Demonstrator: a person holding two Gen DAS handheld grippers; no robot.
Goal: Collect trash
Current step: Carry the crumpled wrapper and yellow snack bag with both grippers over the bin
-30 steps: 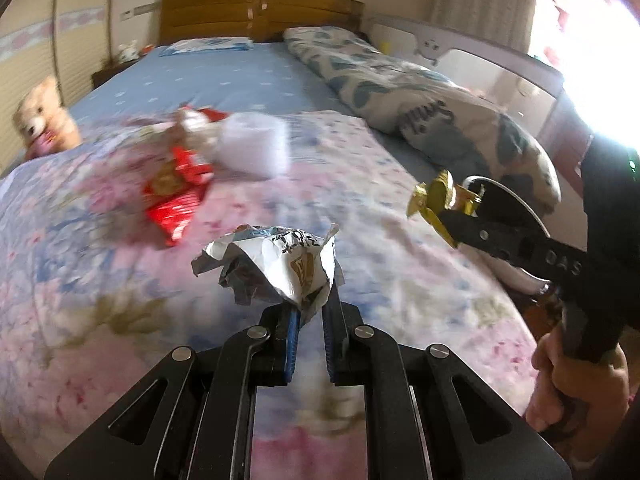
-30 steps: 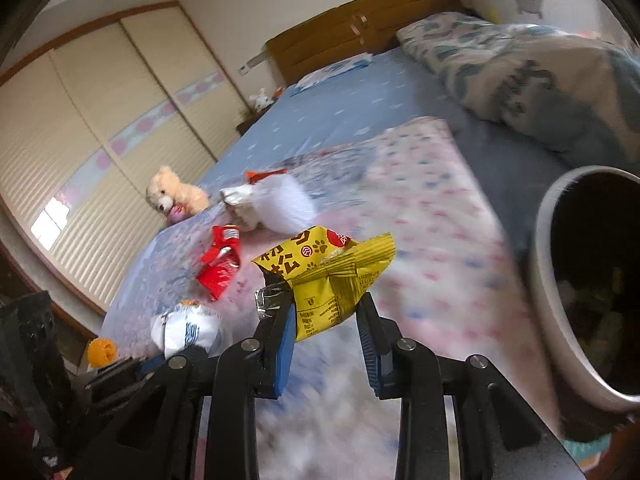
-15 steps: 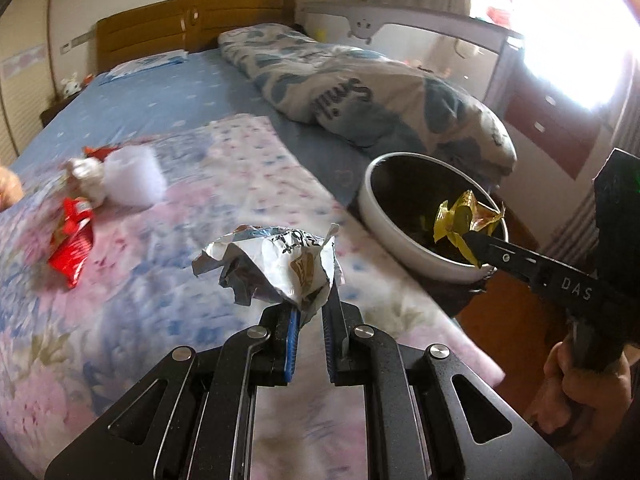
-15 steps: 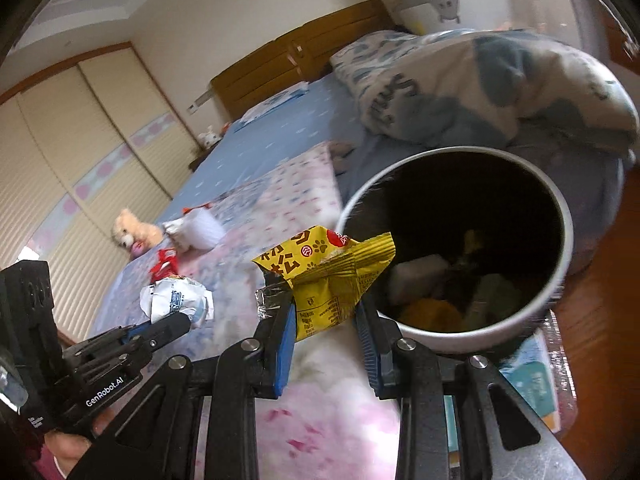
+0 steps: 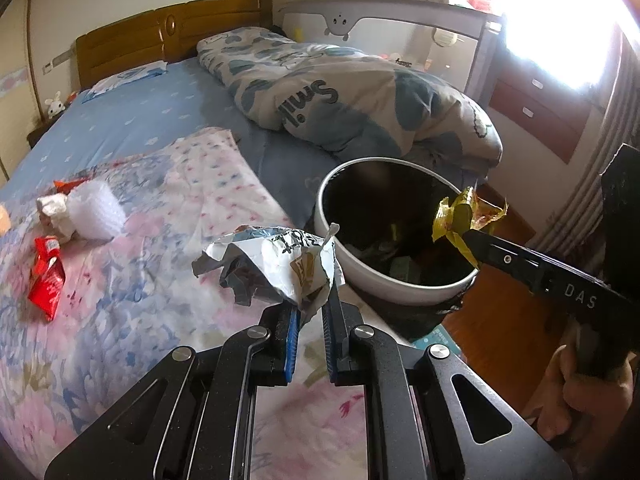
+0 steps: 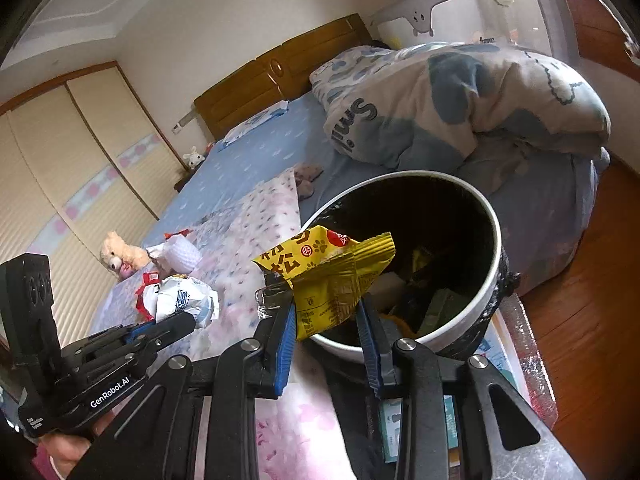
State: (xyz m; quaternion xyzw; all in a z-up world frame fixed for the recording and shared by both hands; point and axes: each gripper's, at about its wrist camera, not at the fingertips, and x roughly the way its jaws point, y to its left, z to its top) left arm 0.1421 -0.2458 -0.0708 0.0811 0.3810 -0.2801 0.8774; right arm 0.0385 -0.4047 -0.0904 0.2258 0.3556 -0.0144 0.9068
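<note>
My left gripper (image 5: 310, 312) is shut on a crumpled white and blue wrapper (image 5: 272, 266), held over the bed's edge just left of the bin. My right gripper (image 6: 326, 312) is shut on a yellow snack bag (image 6: 328, 276), which hangs over the near rim of the round white bin (image 6: 494, 256). The left wrist view shows the same bin (image 5: 384, 286), dark inside with trash in it, and the right gripper (image 5: 460, 232) holding the yellow bag (image 5: 468, 210) above its right rim. The left gripper (image 6: 192, 318) with its white wrapper (image 6: 180, 298) appears in the right wrist view too.
On the flowered blanket (image 5: 140, 300) lie a red wrapper (image 5: 46, 280), a bubble-wrap roll (image 5: 94, 210) and crumpled paper (image 5: 52, 206). A rolled duvet (image 5: 352, 100) lies behind the bin. A teddy bear (image 6: 120, 254) sits at the far edge. Wooden floor (image 6: 592, 320) lies right.
Both grippers have swung right, from over the blanket to the bin at the bedside, each still holding its wrapper. The bin has come into close view.
</note>
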